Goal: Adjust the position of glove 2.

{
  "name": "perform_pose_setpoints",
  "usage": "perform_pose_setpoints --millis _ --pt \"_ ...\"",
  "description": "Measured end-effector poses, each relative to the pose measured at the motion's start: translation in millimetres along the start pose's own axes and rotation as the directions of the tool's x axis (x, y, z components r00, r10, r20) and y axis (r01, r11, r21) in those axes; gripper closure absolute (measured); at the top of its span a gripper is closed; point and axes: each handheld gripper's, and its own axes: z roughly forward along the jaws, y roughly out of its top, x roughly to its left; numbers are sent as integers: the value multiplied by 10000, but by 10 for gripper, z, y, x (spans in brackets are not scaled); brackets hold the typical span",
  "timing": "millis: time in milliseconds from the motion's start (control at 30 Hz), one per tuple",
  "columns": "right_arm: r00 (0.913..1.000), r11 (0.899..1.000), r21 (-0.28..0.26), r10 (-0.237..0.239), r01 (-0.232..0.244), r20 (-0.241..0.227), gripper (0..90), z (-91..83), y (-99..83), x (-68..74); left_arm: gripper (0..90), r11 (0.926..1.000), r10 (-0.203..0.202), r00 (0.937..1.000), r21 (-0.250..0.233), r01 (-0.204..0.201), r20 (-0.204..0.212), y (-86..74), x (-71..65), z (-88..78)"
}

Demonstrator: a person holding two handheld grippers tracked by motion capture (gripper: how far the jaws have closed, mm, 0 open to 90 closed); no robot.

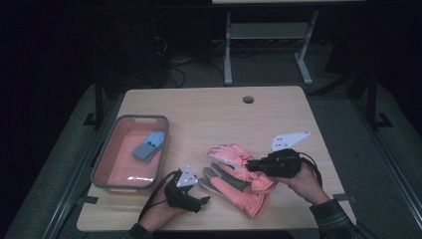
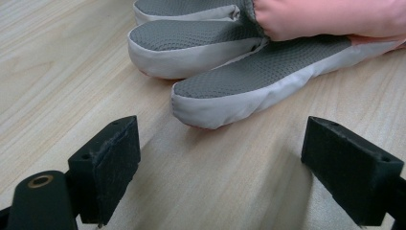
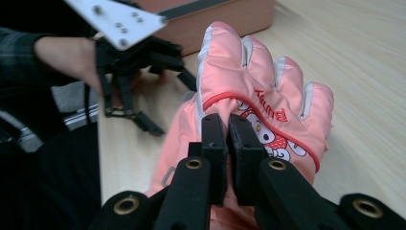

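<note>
- Right tool [image 3: 229,143]: the jaws stand almost together, clamped on the fabric of the upper pink glove [image 3: 258,91]. In the right gripper view the two black pads pinch a fold at the back of that glove, just below its printed cartoon figure and red lettering.
- Upper pink glove [image 1: 230,153]: the back faces up, the fingers spread and pointing away from the right tool. In the high view it lies partly over the lower glove, near the middle of the desk [image 1: 209,112].
- Lower glove [image 1: 234,188]: it rests on the desk with its grey palm side up. In the left gripper view its grey fingertips [image 2: 225,91], edged in white, lie flat on the wood.
- Left tool [image 2: 222,163]: the jaws stand wide apart and hold nothing. The nearest grey fingertip lies just ahead of the gap between them, clear of both pads. In the high view the left tool [image 1: 199,200] sits at the near edge of the desk, just left of the gloves.
- Tray [image 1: 99,172]: a pink tray with a grey rim stands at the left side of the desk, well apart from the gloves. A blue-grey item [image 1: 148,147] lies inside it; its kind cannot be told.
</note>
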Motion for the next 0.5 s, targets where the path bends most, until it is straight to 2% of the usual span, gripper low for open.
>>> perform_pose_setpoints --millis 167,500 --pt "9990 9998 88 -181 185 -401 862 42 3 120 125 10000 1 10000 -9 -1 -3 0 0 1" --pt "9960 9980 385 -477 508 -759 862 193 14 217 125 10000 2 10000 -13 -2 -2 0 0 2"
